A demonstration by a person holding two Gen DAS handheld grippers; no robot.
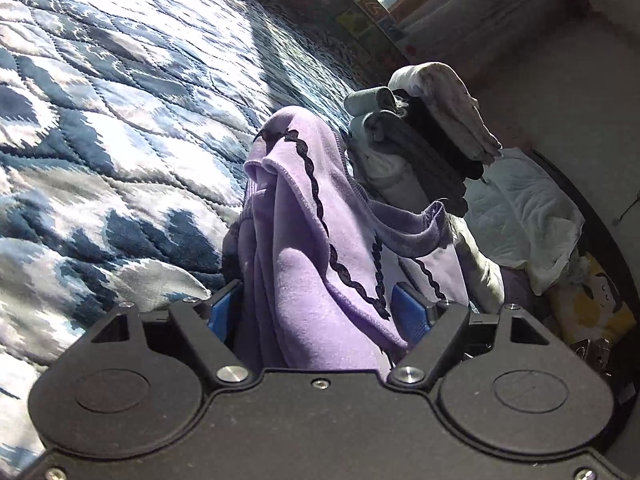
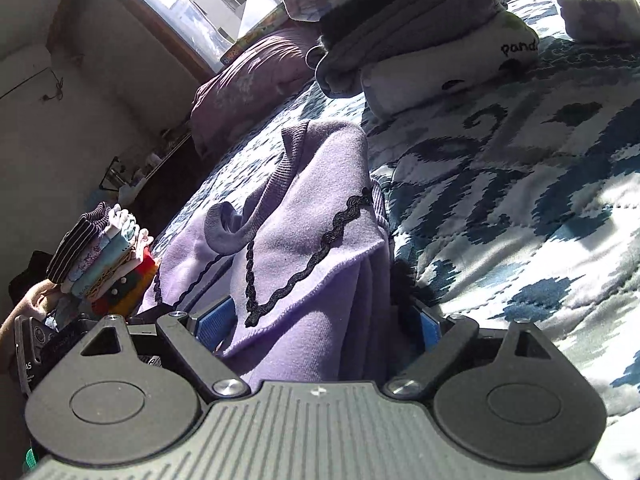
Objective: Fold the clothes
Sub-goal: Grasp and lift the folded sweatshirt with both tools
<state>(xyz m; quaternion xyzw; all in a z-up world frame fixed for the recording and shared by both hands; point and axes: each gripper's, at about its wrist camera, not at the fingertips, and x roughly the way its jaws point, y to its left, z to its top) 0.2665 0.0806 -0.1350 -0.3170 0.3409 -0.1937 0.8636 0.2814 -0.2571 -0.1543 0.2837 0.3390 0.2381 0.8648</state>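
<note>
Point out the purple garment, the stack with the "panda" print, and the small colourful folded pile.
purple garment point(image 1: 304, 280), left wrist view, lit front fold.
panda-print stack point(image 2: 440, 68), right wrist view, white bottom item.
colourful folded pile point(image 2: 108, 256), right wrist view, folded edges.

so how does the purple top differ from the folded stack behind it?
The purple top is bunched and unfolded, gathered between both grippers; the folded stack lies flat on the quilt, with neither gripper touching it. The top is one lilac garment with black wavy trim; the stack is several grey, black and white pieces. The left gripper and right gripper each have fabric between the fingers. Both are over the quilt.
</note>
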